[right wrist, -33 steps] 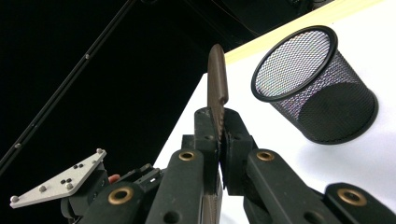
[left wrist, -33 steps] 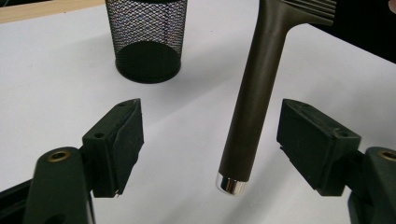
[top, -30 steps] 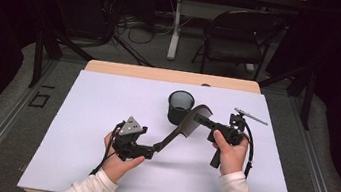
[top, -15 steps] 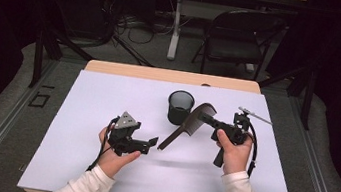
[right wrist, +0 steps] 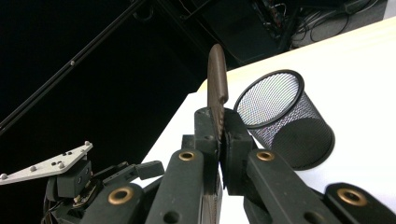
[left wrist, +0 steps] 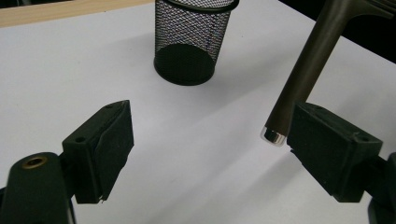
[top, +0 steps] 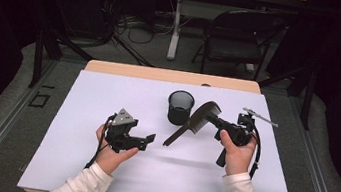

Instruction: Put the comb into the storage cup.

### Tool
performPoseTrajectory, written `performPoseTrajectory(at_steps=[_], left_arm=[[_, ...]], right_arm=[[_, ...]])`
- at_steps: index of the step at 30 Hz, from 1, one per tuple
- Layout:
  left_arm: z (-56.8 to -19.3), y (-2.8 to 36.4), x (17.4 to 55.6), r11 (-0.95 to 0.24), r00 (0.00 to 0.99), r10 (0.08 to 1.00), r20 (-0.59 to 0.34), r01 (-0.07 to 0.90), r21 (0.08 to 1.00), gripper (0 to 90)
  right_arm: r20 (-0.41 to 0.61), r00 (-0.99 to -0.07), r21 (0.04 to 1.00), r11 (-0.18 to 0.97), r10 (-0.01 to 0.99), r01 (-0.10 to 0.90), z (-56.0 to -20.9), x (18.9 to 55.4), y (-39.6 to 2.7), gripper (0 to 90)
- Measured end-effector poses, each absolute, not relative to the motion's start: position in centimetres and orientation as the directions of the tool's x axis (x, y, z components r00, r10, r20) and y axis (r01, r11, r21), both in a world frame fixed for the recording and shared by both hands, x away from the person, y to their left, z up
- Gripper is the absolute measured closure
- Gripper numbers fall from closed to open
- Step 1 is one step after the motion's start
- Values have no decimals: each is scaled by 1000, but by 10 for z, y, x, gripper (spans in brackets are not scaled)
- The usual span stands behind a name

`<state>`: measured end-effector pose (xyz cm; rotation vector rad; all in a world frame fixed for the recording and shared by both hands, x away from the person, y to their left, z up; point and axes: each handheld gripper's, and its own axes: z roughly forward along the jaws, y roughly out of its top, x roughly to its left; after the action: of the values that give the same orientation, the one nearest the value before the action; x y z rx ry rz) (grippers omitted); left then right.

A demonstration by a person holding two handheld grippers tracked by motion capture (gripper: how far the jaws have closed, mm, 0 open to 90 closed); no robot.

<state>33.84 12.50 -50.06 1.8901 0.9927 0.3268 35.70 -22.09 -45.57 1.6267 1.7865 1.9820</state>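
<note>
A dark brown comb (top: 194, 123) with a long handle hangs tilted over the white table (top: 108, 92), its head up and to the right. My right gripper (top: 213, 119) is shut on the comb's head; in the right gripper view the jaws pinch the comb (right wrist: 217, 84) edge-on at my right gripper (right wrist: 219, 128). My left gripper (top: 147, 141) stands open just left of the handle's tip. In the left gripper view the comb's handle (left wrist: 303, 70) ends beside the right jaw of my left gripper (left wrist: 210, 126), touching neither pad.
A black mesh cup (top: 180, 107) stands upright behind the comb, also as the cup (left wrist: 191, 42) and the cup (right wrist: 280, 121). A wooden strip edges the table's far side (top: 171, 76). A folding chair (top: 237, 35) stands beyond the table.
A second ago my left gripper held the comb's handle tip. It has let go and drawn back to the left. The right gripper keeps the comb, slightly raised.
</note>
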Motion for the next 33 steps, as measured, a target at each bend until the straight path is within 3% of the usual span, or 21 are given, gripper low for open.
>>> performPoseTrajectory(at_steps=[13, 33], left_arm=[[-497, 131, 340, -219, 625, 762, -170, 495, 841, 152], [-497, 127, 339, -250, 610, 779, -143, 512, 822, 4]], right_arm=[[586, -453, 794, -364, 672, 486, -446, 351, -233, 876], [556, -455, 815, -350, 695, 461, -442, 347, -232, 875]])
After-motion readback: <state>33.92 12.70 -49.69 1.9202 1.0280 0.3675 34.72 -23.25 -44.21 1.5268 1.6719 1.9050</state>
